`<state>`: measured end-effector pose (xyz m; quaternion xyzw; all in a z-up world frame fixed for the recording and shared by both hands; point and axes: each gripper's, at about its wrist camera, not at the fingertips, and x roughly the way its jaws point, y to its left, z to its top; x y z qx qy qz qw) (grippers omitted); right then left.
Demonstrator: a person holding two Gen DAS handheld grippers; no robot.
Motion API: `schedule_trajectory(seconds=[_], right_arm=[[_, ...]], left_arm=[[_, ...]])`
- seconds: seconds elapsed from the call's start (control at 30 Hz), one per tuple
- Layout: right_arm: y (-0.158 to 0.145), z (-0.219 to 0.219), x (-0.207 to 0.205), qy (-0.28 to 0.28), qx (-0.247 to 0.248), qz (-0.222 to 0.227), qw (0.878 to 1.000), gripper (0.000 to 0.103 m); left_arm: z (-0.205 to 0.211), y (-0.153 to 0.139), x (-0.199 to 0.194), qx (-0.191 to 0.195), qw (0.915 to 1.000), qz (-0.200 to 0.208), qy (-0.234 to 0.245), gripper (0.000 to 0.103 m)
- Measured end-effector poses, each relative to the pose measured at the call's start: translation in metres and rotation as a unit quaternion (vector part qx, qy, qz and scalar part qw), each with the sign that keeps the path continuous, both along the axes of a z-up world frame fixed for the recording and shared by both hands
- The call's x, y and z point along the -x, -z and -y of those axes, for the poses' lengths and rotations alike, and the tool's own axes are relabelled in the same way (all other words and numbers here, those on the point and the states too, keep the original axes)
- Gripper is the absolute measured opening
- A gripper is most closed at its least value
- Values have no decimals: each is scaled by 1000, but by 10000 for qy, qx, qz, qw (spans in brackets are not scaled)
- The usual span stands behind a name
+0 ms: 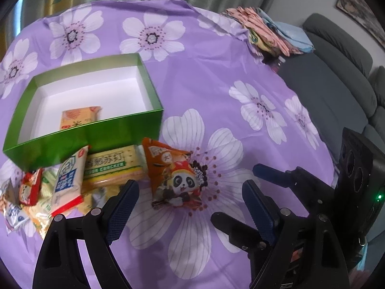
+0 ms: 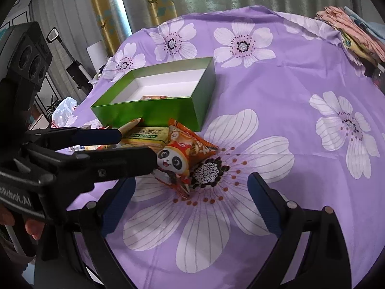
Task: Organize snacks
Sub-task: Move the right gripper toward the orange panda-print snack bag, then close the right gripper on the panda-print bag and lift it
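Note:
A green box (image 1: 84, 134) with a white inside stands on the purple flowered cloth and holds one yellow snack packet (image 1: 79, 118); the box also shows in the right wrist view (image 2: 154, 114). In front of it lie an orange panda snack bag (image 1: 173, 175) (image 2: 185, 154), a green cracker pack (image 1: 113, 166) (image 2: 149, 136), a blue-and-white packet (image 1: 68, 180) and a small red packet (image 1: 30, 187). My left gripper (image 1: 190, 187) is open, just behind the panda bag. My right gripper (image 2: 192, 187) is open, over the panda bag's near corner. The left gripper's fingers (image 2: 115, 161) cross the right wrist view.
A pile of folded cloths (image 1: 269, 31) sits at the table's far right edge. A grey sofa (image 1: 336, 77) stands beyond the right edge. Curtains hang behind the table. More small packets (image 1: 14, 214) lie at the left near the table edge.

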<state>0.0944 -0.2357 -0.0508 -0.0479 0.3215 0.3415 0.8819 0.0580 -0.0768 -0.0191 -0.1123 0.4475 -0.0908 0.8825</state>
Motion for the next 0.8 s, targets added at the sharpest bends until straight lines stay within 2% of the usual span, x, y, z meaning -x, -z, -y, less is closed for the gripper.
schedule_trajectory(seconds=[0.33, 0.5, 0.7, 0.8], right_arm=[[20, 1, -16, -107, -126, -410, 9990, 95], [28, -3, -22, -233, -267, -625, 9974, 93], [34, -12, -27, -369, -352, -772, 9957, 83], [36, -18, -28, -428, -338, -813, 9952, 78]], left_arm=[[16, 19, -18, -162, 9992, -240, 289, 87], [14, 25, -26, -194, 9991, -336, 171, 87], [3, 33, -29, -89, 9990, -432, 28, 87], [0, 36, -31, 7, 9989, -476, 16, 79]])
